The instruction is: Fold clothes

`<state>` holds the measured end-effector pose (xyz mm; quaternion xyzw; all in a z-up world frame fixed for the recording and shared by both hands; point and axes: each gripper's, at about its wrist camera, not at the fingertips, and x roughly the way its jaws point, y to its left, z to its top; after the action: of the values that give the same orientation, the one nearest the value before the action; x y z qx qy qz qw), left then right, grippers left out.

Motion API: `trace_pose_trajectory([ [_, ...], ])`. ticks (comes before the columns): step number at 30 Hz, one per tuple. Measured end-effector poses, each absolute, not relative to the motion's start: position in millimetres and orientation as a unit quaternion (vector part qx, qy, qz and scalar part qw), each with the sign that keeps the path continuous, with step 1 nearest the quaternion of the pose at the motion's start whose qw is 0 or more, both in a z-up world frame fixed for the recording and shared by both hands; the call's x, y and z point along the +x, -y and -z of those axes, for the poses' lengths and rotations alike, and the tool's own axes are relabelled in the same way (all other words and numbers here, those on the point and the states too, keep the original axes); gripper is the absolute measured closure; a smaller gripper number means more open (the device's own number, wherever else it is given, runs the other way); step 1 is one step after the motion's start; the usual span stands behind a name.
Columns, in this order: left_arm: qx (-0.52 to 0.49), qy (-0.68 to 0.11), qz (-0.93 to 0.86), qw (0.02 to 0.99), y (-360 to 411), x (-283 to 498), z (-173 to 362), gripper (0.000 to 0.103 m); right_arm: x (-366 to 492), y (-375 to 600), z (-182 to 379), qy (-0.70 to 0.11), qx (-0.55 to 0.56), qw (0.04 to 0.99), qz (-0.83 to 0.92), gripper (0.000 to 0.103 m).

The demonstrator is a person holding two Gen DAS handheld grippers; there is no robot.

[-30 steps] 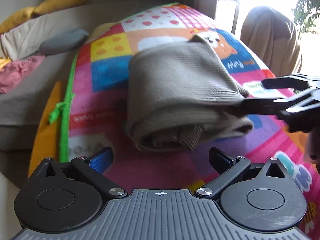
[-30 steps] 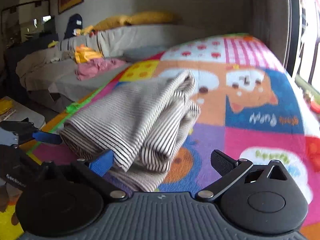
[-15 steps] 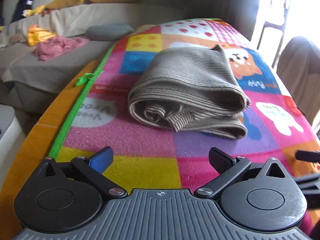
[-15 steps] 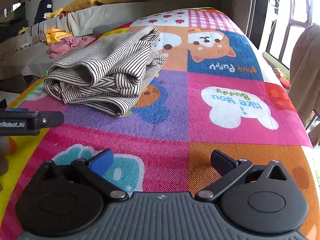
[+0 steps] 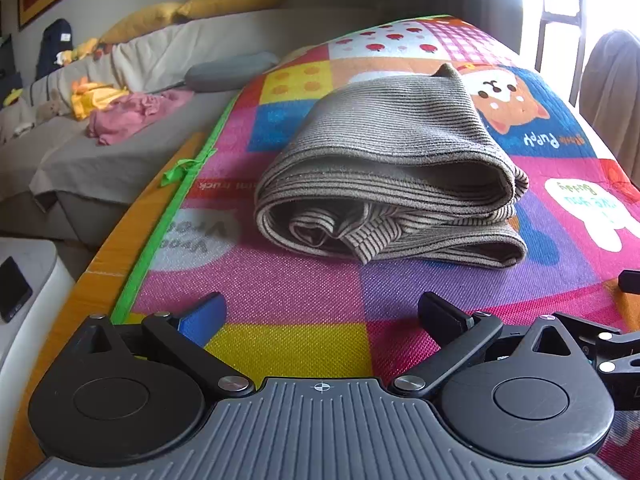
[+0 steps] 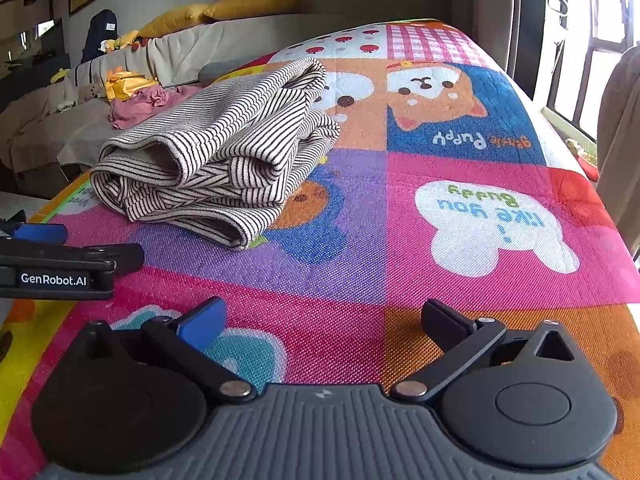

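Note:
A striped beige garment (image 5: 388,176) lies folded in a thick bundle on the colourful play mat (image 5: 304,344); it also shows in the right wrist view (image 6: 224,160). My left gripper (image 5: 320,316) is open and empty, drawn back a short way in front of the bundle. My right gripper (image 6: 324,320) is open and empty, further right on the mat (image 6: 480,184), apart from the garment. The left gripper's fingers (image 6: 76,258) show at the left edge of the right wrist view.
A grey sofa (image 5: 100,160) with yellow cushions, a pink cloth (image 5: 132,114) and a yellow cloth stands to the left. A cloth-draped chair (image 5: 612,100) and a window are on the right. The mat's green-edged left border (image 5: 160,248) is near my left gripper.
Both grippers let go of the folded garment and pulled back toward the near end of the mat. The bundle stays where it was set down.

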<state>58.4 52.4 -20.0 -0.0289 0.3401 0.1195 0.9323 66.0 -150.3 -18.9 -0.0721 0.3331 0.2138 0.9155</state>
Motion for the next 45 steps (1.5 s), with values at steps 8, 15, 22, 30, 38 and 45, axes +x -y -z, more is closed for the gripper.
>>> trace_pose_trajectory([
  [8, -0.031, -0.341, -0.118, 0.932, -53.2, 58.6, 20.5, 0.0, 67.7, 149.7, 19.4, -0.333, -0.073, 0.916, -0.213, 0.0],
  [15, -0.031, -0.341, -0.117, 0.932, -53.3, 58.8, 20.6, 0.0, 65.8, 148.0, 19.1, -0.332, -0.076, 0.916, -0.213, 0.0],
  [22, -0.032, -0.34, -0.118, 0.932, -53.3, 57.9, 20.5, 0.0, 67.0, 148.0, 19.5, -0.332, -0.075, 0.916, -0.213, 0.0],
  [30, -0.031, -0.34, -0.118, 0.932, -52.6, 58.0, 20.6, 0.0, 68.7, 148.7, 19.8, -0.332, -0.075, 0.916, -0.214, 0.0],
  [38, -0.031, -0.34, -0.118, 0.932, -52.5, 58.0, 20.6, 0.0, 68.6, 148.6, 19.8, -0.332, -0.075, 0.916, -0.214, 0.0],
  [45, -0.031, -0.34, -0.118, 0.932, -52.5, 58.0, 20.6, 0.0, 68.5, 148.2, 19.9, -0.332, -0.075, 0.916, -0.214, 0.0],
])
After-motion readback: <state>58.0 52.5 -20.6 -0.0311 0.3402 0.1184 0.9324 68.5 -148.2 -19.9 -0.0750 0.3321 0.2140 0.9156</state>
